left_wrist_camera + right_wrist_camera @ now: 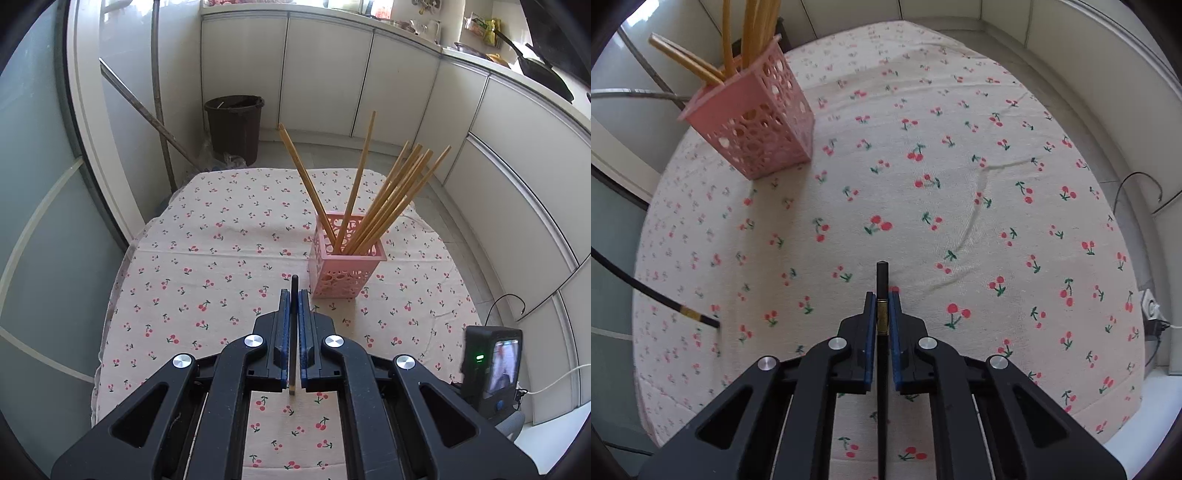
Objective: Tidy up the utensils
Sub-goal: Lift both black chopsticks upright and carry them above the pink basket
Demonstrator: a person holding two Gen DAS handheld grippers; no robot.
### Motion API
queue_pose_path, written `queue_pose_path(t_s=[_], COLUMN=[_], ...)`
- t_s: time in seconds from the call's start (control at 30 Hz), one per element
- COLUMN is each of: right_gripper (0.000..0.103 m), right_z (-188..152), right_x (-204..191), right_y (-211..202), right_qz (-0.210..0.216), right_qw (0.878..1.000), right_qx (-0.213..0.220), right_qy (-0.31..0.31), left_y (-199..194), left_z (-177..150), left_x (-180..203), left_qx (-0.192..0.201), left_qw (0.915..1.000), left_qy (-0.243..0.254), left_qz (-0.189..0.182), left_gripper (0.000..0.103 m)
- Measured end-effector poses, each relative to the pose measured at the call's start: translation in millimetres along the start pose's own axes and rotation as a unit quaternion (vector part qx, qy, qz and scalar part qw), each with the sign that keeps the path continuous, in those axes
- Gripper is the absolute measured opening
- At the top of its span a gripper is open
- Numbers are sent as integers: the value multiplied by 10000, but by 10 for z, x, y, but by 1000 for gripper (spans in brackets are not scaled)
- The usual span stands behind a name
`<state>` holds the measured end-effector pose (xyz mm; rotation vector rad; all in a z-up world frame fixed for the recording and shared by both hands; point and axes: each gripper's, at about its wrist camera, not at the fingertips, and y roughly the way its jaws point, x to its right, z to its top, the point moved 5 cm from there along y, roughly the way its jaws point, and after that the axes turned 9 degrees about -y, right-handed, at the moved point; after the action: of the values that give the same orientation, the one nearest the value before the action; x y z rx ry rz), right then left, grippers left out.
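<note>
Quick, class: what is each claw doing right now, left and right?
Left claw: closed on a black chopstick.
Right claw: closed on another black chopstick with a gold band.

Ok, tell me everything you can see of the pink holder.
The pink holder is a square, open-topped basket that looks like plastic, narrowing toward its base, its walls pierced with round holes. It stands upright on the cherry-print cloth, toward the table's far side. A bunch of tan wooden chopsticks stands in it, leaning out in different directions. Neither gripper touches it.
</note>
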<state>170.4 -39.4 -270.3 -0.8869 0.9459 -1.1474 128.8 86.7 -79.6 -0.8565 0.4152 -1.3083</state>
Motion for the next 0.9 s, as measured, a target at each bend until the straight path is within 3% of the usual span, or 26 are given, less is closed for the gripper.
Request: queue_pose_path(t_s=[0.17,0.5,0.9], right_gripper=[7,7,7], right_z=[166,334,968], right_x=[51,111,179], right_y=[-488,-1535,-2604], right_qz=[345,792,1298], right_qw=[9971,9783,9412], right_qx=[666,1894,3085], right_qy=[134,297,461], left_y=[-112,-469,-748], left_z=[69,235,750], left_x=[-36,-45,163], left_qx=[110,516,949], left_qw=[9999,9980,9922], left_qy=[-95,-177,-329], left_qz=[-93,-316,-744], left_gripper=[3,3,3])
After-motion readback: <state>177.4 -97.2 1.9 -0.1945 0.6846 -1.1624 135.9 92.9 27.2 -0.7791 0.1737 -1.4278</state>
